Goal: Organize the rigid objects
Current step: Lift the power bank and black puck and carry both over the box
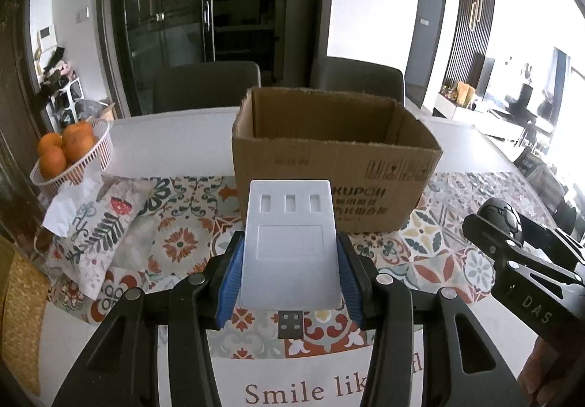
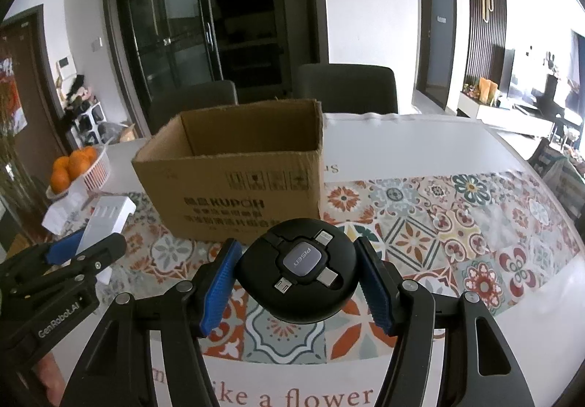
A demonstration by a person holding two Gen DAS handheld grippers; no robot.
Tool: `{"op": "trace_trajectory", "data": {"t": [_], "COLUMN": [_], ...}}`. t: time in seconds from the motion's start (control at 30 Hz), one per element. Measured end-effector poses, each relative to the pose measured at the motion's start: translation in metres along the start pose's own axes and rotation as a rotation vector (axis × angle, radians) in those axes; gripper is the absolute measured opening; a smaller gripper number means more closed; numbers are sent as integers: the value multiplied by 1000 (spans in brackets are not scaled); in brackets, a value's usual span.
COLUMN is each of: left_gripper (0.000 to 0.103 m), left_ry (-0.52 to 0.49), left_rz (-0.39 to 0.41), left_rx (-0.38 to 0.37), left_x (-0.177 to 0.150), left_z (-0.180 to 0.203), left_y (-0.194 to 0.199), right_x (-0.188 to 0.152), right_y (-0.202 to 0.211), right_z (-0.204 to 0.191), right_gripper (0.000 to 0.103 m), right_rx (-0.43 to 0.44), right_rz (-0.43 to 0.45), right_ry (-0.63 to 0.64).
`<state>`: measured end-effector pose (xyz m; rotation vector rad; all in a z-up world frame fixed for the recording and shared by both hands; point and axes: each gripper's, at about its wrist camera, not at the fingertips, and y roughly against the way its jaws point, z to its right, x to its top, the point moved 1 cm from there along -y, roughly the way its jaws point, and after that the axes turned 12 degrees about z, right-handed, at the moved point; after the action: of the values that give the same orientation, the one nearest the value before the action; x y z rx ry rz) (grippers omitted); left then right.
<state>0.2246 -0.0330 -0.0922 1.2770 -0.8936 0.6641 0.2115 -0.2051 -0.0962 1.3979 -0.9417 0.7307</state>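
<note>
White hub [image 1: 290, 242] with three slots on its face and a black USB plug at its near end, pinched by its long sides between blue pads [image 1: 230, 282] of left gripper [image 1: 290, 273], raised off patterned mat [image 1: 182, 242]. Round black cable reel [image 2: 298, 270] marked "PISEN" on grey centre cap, four connector tips around it, clamped across its width by right gripper [image 2: 298, 277], blue pads [image 2: 215, 288] pressing both sides, also clear of the mat. Straight ahead of both, open cardboard box [image 1: 336, 166], printed "KUPOH" with rows of small characters and handling symbols too small to read. Printed on white table cover near the cameras: "Smile lik" in left view, "ike a flower" in right. "DAS" on right gripper's body as seen from left; "GenRobot.AI" on left gripper's body as seen from right. At left, white basket [image 1: 97, 151] of oranges [image 1: 64, 147], beside a floral tissue pack [image 1: 98, 228].
</note>
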Motion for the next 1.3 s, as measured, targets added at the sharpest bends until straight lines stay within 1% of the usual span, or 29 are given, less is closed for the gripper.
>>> {"op": "trace_trajectory", "data": {"t": [0.37,0.5,0.67,0.93,1.1,1.3], "left_gripper": [47,47,47,47,47,47], "left_ry": [13,19,27,18,21,6], "left_rz": [39,55,57,72,45,22], "left_rx": [-12,-10,-16,-21,-51,-56], "left_x": [31,42,58,79,92,107], "left_z": [-1,-3,-6,-2,-1,0], "left_y": [3,1,-5,-18,-33,-52], "right_x": [32,47,60,78,91,108], "right_y": [6,4,-3,-21,-35,-53], "right_z": [-5,-8,-12,-13,-11,-10], "right_gripper": [64,64,64,64,64,64], "right_rx": [22,35,53,70,82,86], "right_rz": [56,82,99,96,85,68], "right_ry": [2,8,8,1,-6,11]}}
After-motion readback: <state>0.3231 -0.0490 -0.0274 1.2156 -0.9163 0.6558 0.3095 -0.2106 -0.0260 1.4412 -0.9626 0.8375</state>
